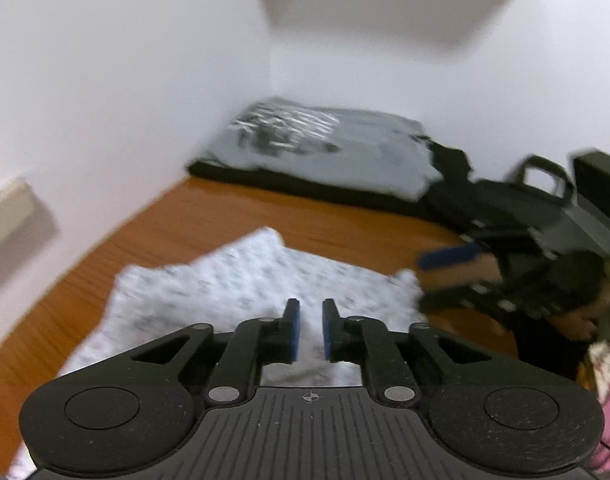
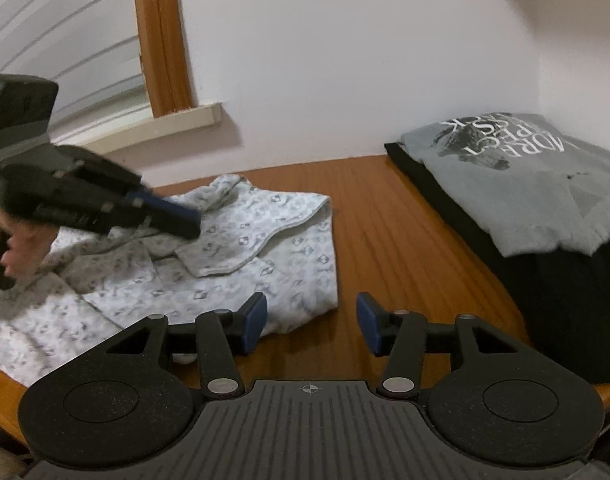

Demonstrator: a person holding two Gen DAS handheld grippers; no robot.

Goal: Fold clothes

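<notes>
Right gripper [image 2: 311, 322] jaws apart, empty | patterned shirt [image 2: 241, 248] just left of jaws, long axis leftward | left gripper [image 1: 309, 330] nearer, over it, jaws narrowly apart, empty

White diamond-patterned shirt [image 2: 241, 248], orange-brown table [image 2: 405, 240]

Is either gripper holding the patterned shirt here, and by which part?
No. The right gripper is open over bare table; the left gripper's narrow gap is empty above the shirt.
</notes>
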